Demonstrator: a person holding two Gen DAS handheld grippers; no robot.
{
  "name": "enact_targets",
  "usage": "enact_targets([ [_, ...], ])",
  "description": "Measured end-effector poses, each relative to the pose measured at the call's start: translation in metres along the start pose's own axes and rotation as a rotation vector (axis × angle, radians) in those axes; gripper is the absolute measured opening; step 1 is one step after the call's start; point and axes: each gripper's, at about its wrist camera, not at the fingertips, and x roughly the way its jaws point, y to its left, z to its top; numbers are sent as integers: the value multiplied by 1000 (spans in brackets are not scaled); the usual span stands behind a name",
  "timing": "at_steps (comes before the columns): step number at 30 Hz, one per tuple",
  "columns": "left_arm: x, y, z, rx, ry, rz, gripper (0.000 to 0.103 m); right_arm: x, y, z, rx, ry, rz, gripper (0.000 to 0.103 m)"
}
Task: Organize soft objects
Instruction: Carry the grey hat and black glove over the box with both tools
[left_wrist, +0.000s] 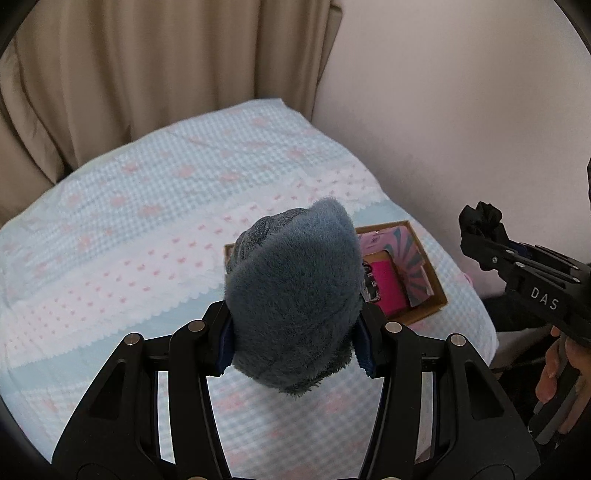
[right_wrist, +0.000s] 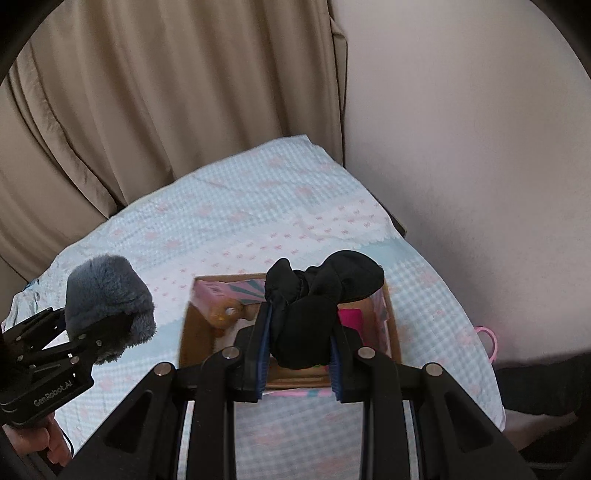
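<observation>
My left gripper (left_wrist: 295, 334), black w/ blue pads, is clamped on a fuzzy grey-blue rolled sock bundle (left_wrist: 295, 295), pads pressing both sides, bundle held in the air above the bed. My right gripper (right_wrist: 299, 363), same build, is clamped on a wadded black fabric piece (right_wrist: 314, 306), prob socks, can't confirm; it bulges out past the fingertips. Both loads are off the surface. Under them: light blue checked bedspread w/ pink motifs and a white scalloped band (left_wrist: 129, 221). On it, near the wall-side edge, an open brown cardboard box (right_wrist: 195, 332) holding a pink packet (left_wrist: 388, 288) and other bits, too blurred to ID. Black wad sits right over the box in the right wrist view. Beyond: beige curtain (right_wrist: 166, 92), plain pale wall (left_wrist: 461, 110).
</observation>
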Motion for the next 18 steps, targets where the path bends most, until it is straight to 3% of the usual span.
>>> enact_targets([
  [8,87,-15,10,-13,90,60,49,79,-45,6,15,111,34,24],
  [14,150,-13,8,-23,187,59,49,129,-65,3,56,179,42,24],
  [18,170,-15,5,-10,218,71,51,154,-71,5,60,219,45,24],
])
